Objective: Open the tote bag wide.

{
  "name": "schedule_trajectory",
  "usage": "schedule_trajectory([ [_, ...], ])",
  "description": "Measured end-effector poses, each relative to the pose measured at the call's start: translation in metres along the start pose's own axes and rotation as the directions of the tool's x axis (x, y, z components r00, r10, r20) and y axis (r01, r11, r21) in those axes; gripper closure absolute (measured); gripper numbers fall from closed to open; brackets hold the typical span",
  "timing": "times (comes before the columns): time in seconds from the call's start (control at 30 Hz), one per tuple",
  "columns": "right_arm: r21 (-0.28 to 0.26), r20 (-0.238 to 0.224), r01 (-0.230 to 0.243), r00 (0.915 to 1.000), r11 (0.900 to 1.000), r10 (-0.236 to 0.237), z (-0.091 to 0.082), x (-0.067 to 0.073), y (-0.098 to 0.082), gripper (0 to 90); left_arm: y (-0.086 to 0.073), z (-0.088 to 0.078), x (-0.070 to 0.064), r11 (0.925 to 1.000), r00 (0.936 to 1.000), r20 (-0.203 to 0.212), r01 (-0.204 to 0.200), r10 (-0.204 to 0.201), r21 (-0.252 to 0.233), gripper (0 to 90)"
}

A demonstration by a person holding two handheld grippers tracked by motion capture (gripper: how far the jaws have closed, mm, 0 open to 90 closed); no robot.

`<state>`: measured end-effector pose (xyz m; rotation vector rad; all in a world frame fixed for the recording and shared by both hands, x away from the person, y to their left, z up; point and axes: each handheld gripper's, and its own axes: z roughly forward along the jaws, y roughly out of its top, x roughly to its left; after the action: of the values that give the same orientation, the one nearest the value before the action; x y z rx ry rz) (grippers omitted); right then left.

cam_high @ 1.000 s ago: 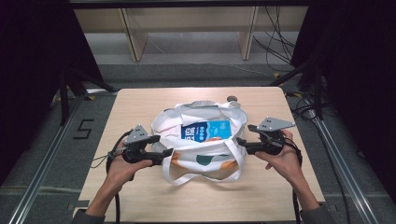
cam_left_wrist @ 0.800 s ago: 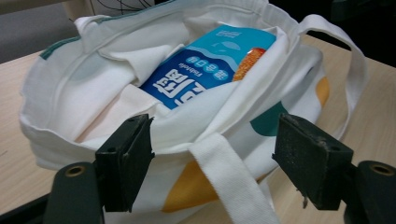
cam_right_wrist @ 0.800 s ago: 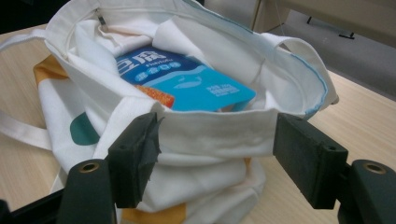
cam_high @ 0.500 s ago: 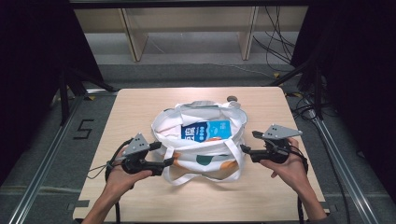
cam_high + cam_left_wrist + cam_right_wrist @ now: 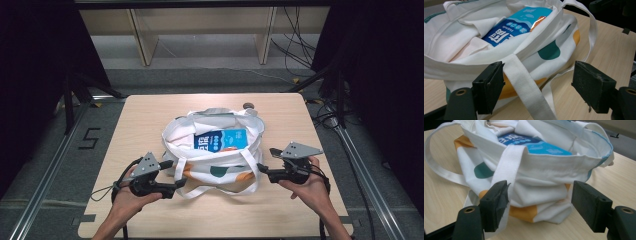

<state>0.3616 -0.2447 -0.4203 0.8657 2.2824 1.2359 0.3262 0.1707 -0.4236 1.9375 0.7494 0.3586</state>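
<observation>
A white tote bag with green and orange spots lies open in the middle of the wooden table. Inside it rests a blue packet with white lettering. My left gripper stands open at the bag's near left corner. In the left gripper view a white handle strap runs between the open jaws of the left gripper, touching the left pad. My right gripper is open beside the bag's right side. In the right gripper view the bag's wall lies between the spread jaws of the right gripper.
A small brown round thing sits just behind the bag near the table's far edge. One handle strap loops onto the table in front of the bag. Wooden shelf legs and cables lie beyond the table.
Both grippers have drawn back toward the near edge of the table, staying at the bag's left and right sides. The bag and packet have not shifted.
</observation>
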Motion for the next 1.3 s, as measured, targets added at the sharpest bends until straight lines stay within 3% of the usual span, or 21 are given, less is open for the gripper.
schedule_trajectory([
  [0.03, -0.005, 0.002, 0.006, 1.0, 1.0, -0.006, 0.0, 0.0, -0.001, 30.5, -0.001, 0.0, 0.0, 1.0, 1.0, 0.002, -0.001, 0.001, -0.001, 24.3],
  [0.07, 0.011, -0.003, -0.029, 0.9996, 1.0, 0.029, -0.001, 0.004, -0.003, 30.4, -0.004, 0.0, -0.001, 1.0, 1.0, 0.005, 0.003, -0.003, -0.002, 24.3],
  [0.17, 0.003, -0.005, 0.003, 1.0, 1.0, -0.003, -0.001, 0.003, -0.008, 30.4, -0.01, -0.002, -0.004, 0.9996, 0.9996, 0.001, 0.03, -0.03, -0.001, 24.3],
  [0.3, 0.029, -0.013, -0.032, 0.9994, 0.999, 0.032, -0.004, 0.008, -0.015, 30.3, -0.015, -0.003, -0.007, 0.9997, 0.9996, 0.013, 0.025, -0.025, -0.004, 24.0],
  [0.33, 0.016, -0.007, -0.011, 0.9999, 1.0, 0.011, -0.004, 0.007, -0.016, 30.3, -0.017, -0.003, -0.008, 0.9994, 0.9994, 0.008, 0.034, -0.034, -0.001, 24.0],
  [0.4, 0.014, -0.007, -0.012, 0.9999, 1.0, 0.012, -0.005, 0.008, -0.02, 29.4, -0.021, -0.003, -0.009, 0.9996, 0.9995, 0.018, 0.027, -0.027, 0.0, 23.5],
  [0.43, 0.025, -0.013, -0.039, 0.9992, 0.999, 0.039, -0.006, 0.011, -0.021, 28.9, -0.023, -0.003, -0.01, 0.9994, 0.9994, 0.013, 0.033, -0.033, 0.003, 23.6],
  [0.5, 0.014, -0.009, -0.015, 0.9998, 1.0, 0.015, -0.007, 0.011, -0.023, 28.9, -0.026, -0.002, -0.01, 0.9995, 0.9992, 0.024, 0.032, -0.032, 0.006, 23.2],
  [0.67, 0.02, -0.021, -0.022, 0.9995, 1.0, 0.023, -0.01, 0.017, -0.029, 28.8, -0.035, -0.002, -0.014, 0.9992, 0.9988, 0.031, 0.039, -0.039, 0.002, 22.6],
  [0.8, 0.009, -0.028, -0.038, 0.9989, 0.999, 0.038, -0.014, 0.023, -0.035, 28.8, -0.041, -0.004, -0.017, 0.9998, 0.9996, 0.02, 0.02, -0.02, 0.008, 22.3],
  [0.87, 0.004, -0.038, -0.028, 0.9989, 1.0, 0.028, -0.016, 0.024, -0.038, 28.8, -0.043, -0.004, -0.019, 0.9995, 0.9992, 0.023, 0.033, -0.033, 0.004, 22.1],
  [0.9, 0.006, -0.029, -0.044, 0.9986, 0.999, 0.044, -0.018, 0.027, -0.039, 28.8, -0.044, -0.005, -0.019, 0.9999, 0.9996, 0.023, 0.016, -0.016, 0.003, 22.0],
  [0.93, 0.001, -0.022, -0.013, 0.9997, 1.0, 0.013, -0.018, 0.025, -0.041, 28.9, -0.045, -0.006, -0.019, 1.0, 0.9997, 0.023, 0.006, -0.006, 0.005, 22.0],
  [0.97, 0.001, -0.022, -0.013, 0.9997, 1.0, 0.013, -0.018, 0.025, -0.041, 28.9, -0.045, -0.006, -0.019, 1.0, 0.9997, 0.023, 0.006, -0.006, 0.005, 22.0],
  [1.0, -0.001, -0.021, -0.043, 0.9988, 0.999, 0.043, -0.02, 0.03, -0.045, 28.9, -0.048, -0.007, -0.02, 0.9998, 0.9997, 0.013, 0.021, -0.021, 0.007, 22.0],
  [1.03, -0.002, -0.027, -0.028, 0.9992, 1.0, 0.028, -0.02, 0.03, -0.047, 28.8, -0.05, -0.007, -0.02, 0.9996, 0.9995, 0.013, 0.028, -0.028, 0.007, 22.0],
  [1.1, 0.006, -0.03, -0.055, 0.998, 0.998, 0.055, -0.021, 0.033, -0.052, 28.9, -0.054, -0.007, -0.018, 0.9998, 0.9998, 0.017, 0.011, -0.011, 0.015, 22.0],
  [1.13, 0.008, -0.038, -0.033, 0.9987, 0.999, 0.034, -0.021, 0.032, -0.053, 28.8, -0.056, -0.006, -0.02, 0.9991, 0.9992, 0.014, 0.038, -0.038, 0.02, 22.0],
  [1.27, 0.004, -0.031, -0.016, 0.9994, 1.0, 0.016, -0.021, 0.034, -0.059, 28.8, -0.063, -0.005, -0.021, 0.9989, 0.9993, 0.016, 0.034, -0.035, 0.031, 22.0],
  [1.3, 0.013, -0.037, -0.033, 0.9987, 0.999, 0.034, -0.021, 0.036, -0.06, 28.8, -0.064, -0.006, -0.021, 0.9986, 0.9992, 0.01, 0.038, -0.039, 0.037, 22.0],
])
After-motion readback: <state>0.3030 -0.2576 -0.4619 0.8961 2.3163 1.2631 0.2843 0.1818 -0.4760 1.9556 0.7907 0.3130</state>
